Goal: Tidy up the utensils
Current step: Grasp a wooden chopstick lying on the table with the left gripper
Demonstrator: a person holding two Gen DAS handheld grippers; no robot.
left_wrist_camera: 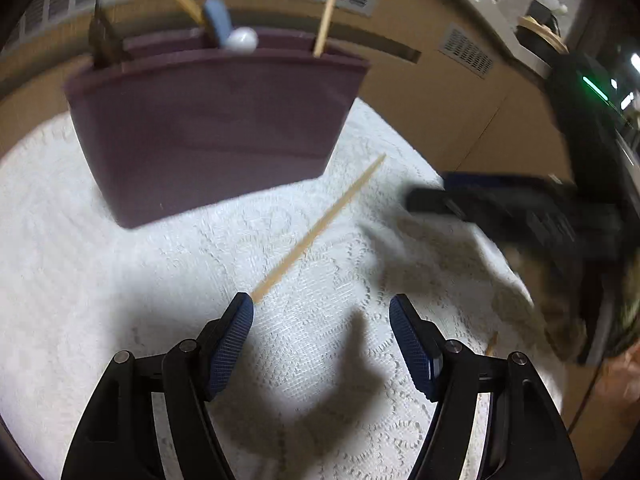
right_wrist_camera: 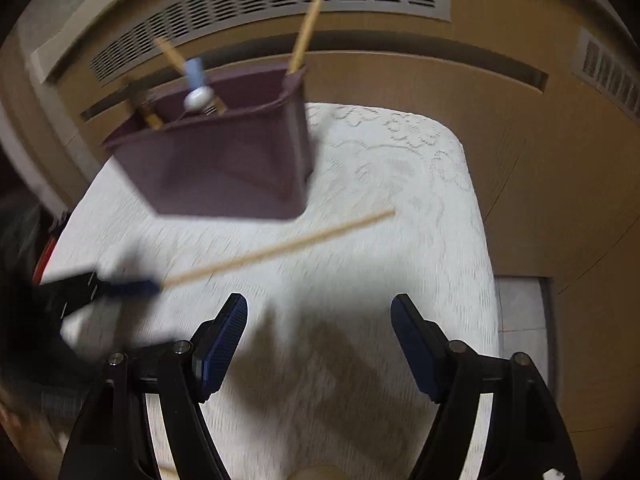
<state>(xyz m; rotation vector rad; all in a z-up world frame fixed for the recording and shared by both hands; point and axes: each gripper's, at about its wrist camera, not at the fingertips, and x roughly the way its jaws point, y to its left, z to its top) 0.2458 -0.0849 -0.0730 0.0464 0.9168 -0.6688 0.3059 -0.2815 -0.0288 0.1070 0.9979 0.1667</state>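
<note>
Left claw [left_wrist_camera: 321, 312] gapes wide, a chopstick [left_wrist_camera: 320, 230] touching its left fingertip and slanting toward the purple holder [left_wrist_camera: 212, 132] on the table [left_wrist_camera: 80, 280]. Right claw [right_wrist_camera: 319, 312] also gapes, holding nothing.

no readable text, labels, numbers — both views blurred — nothing legible.

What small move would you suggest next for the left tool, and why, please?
Probably ease the left tool forward and slightly left so its open jaws straddle the loose chopstick on the white lace tablecloth. The chopstick's near end sits by the left finger rather than between the jaws, and the purple utensil holder already holds other chopsticks.
</note>
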